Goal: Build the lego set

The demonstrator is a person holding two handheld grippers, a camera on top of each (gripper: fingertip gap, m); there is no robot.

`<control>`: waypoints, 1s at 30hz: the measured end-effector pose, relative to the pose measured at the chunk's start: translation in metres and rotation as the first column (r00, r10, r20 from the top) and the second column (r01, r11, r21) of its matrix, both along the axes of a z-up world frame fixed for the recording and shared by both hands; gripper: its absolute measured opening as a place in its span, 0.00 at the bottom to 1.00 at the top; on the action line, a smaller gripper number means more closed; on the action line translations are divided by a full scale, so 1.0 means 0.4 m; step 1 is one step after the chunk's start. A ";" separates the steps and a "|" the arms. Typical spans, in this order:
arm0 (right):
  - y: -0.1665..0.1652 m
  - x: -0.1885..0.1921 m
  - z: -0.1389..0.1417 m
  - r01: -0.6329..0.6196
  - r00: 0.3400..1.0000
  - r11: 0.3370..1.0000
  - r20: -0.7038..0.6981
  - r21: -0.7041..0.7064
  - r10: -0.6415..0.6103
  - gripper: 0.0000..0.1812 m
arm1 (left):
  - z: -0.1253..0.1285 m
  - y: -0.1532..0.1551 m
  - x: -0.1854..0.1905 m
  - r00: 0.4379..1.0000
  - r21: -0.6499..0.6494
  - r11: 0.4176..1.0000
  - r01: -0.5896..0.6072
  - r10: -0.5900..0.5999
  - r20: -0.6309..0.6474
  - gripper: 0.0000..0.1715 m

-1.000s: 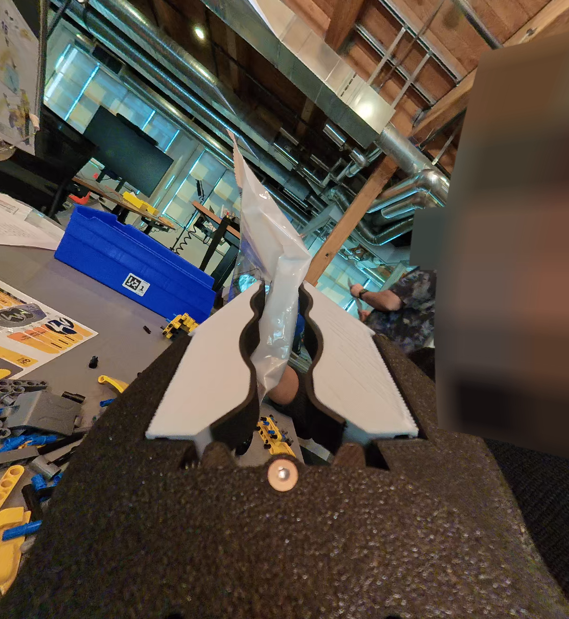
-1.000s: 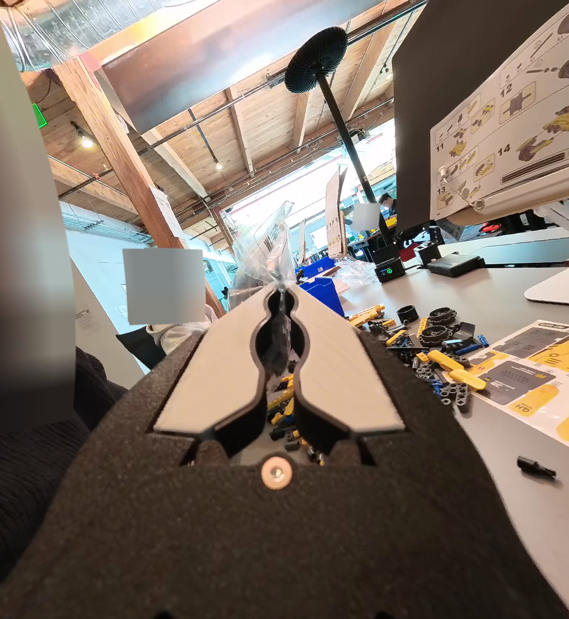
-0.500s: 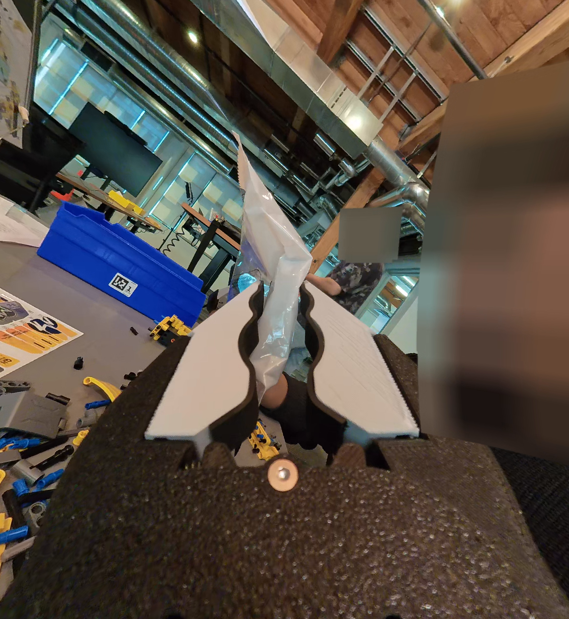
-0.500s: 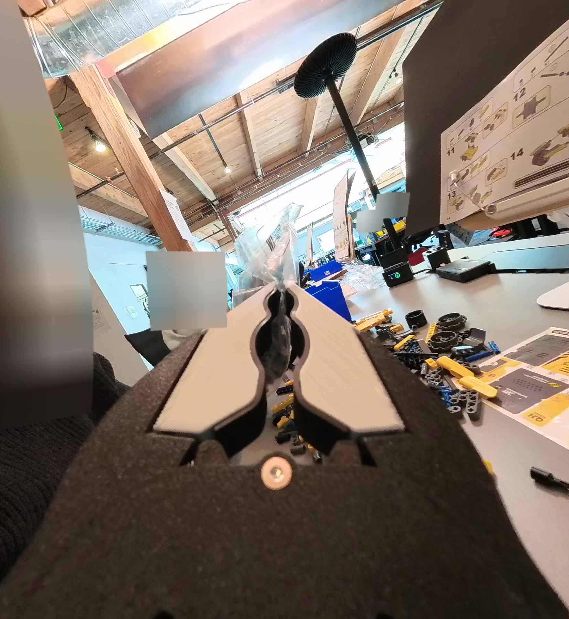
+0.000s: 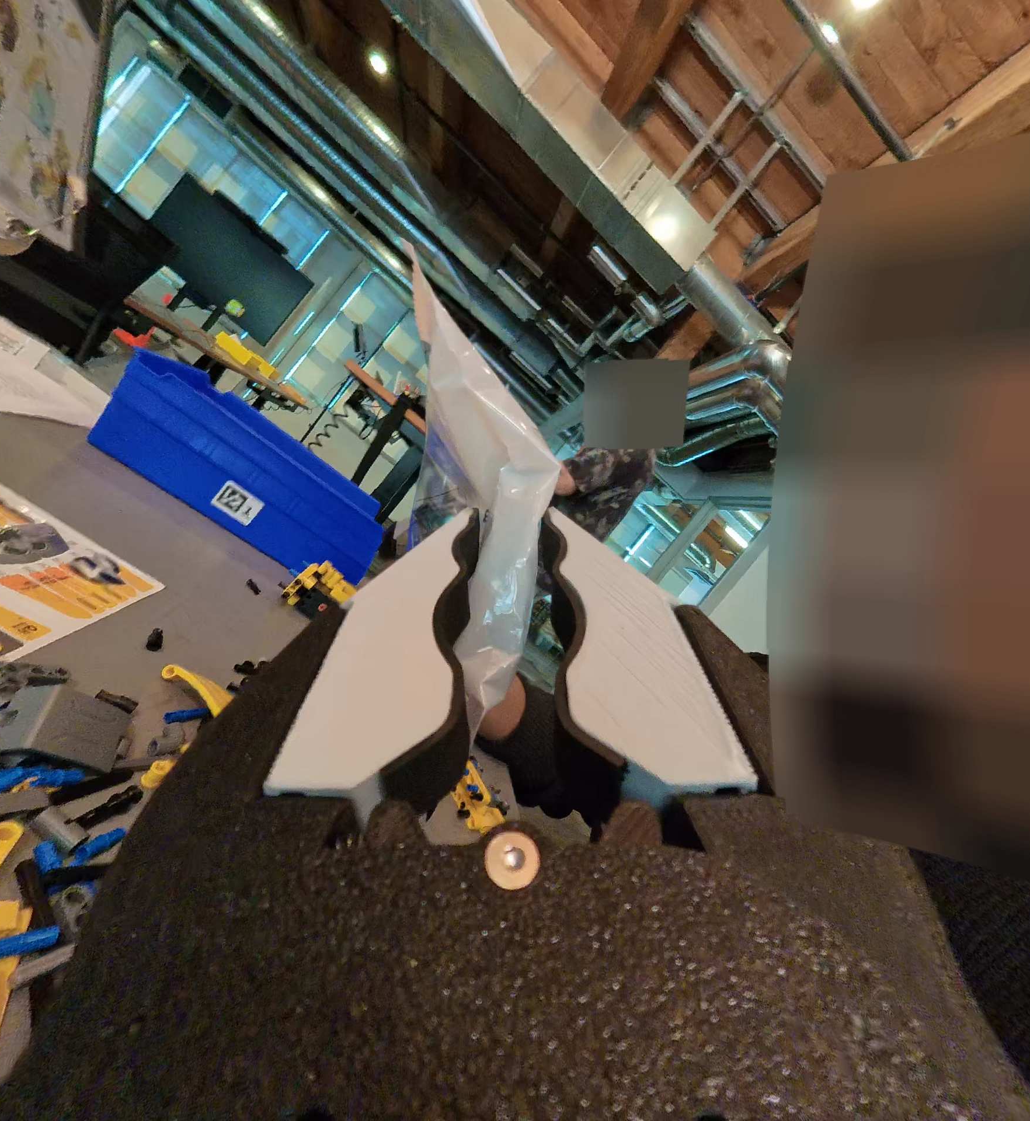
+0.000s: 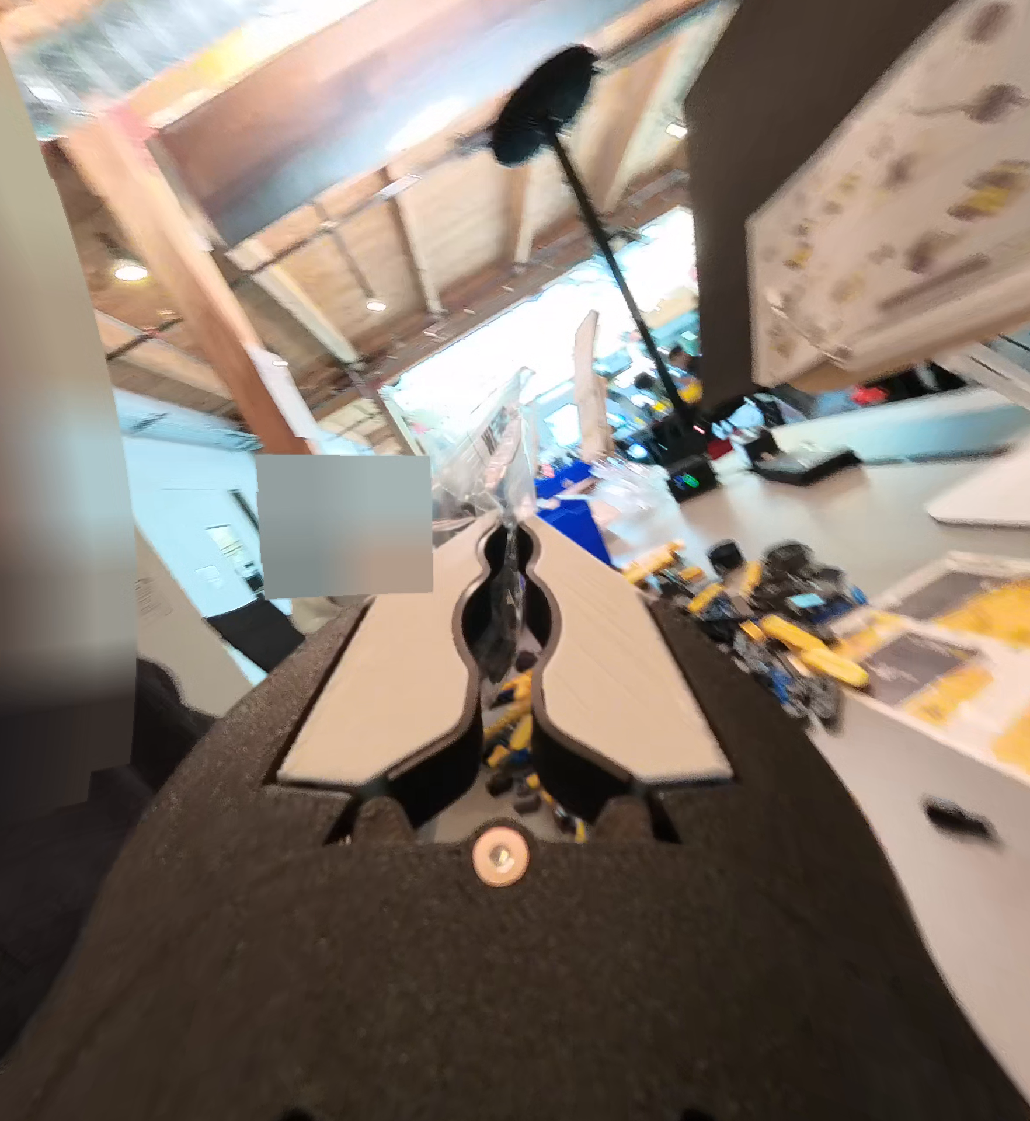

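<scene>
My left gripper (image 5: pixel 512 518) is shut on a bunched white and clear plastic bag (image 5: pixel 488 449) that sticks up between its white fingers (image 5: pixel 391 655), held above the grey table (image 5: pixel 209 582). My right gripper (image 6: pixel 515 528) has its tips pressed together on a crinkled clear plastic bag (image 6: pixel 488 461), and a strip of that bag hangs down between its fingers (image 6: pixel 403 667). The right wrist view is blurred by motion. Loose yellow, blue and grey building pieces (image 5: pixel 45 758) lie on the table below the grippers.
A blue bin (image 5: pixel 227 461) stands at the back of the table, beside a printed instruction sheet (image 5: pixel 45 576). In the right wrist view a pile of pieces (image 6: pixel 773 606), another sheet (image 6: pixel 986 637), a black pin (image 6: pixel 955 816) and a propped instruction booklet (image 6: pixel 925 212) lie to the right. A person's dark sleeve (image 5: pixel 1016 970) is close. The left gripper's tips are roughly 12 centimeters from the right gripper's.
Both grippers have kept hold of the plastic. The left view has turned a little, so the table and bin have shifted in it. The right gripper is now moving fast and its view has blurred.
</scene>
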State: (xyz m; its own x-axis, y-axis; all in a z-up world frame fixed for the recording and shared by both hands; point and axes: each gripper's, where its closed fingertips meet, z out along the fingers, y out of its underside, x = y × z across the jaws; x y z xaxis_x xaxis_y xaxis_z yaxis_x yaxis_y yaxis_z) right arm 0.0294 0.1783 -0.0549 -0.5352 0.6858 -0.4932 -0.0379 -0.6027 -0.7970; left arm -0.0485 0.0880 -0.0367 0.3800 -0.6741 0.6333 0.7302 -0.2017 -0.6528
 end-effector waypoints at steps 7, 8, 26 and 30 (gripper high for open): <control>0.023 -0.048 -0.090 -0.011 0.975 0.992 0.219 -0.129 0.040 0.06 | -0.020 0.017 -0.023 0.996 -0.057 0.995 -0.082 0.081 -0.029 0.07; 0.015 -0.052 -0.096 -0.024 0.971 0.991 0.231 -0.128 0.054 0.09 | -0.017 0.015 -0.034 0.996 -0.055 0.995 -0.086 0.086 -0.002 0.07; -0.132 -0.043 -0.130 -0.154 0.957 0.943 0.282 0.294 0.069 0.14 | 0.001 0.007 -0.046 0.989 -0.014 0.998 -0.063 0.064 0.132 0.08; -0.102 -0.029 -0.086 -0.132 0.970 0.977 0.226 0.166 0.092 0.11 | 0.005 0.006 -0.053 0.988 -0.001 0.996 -0.085 0.084 0.128 0.15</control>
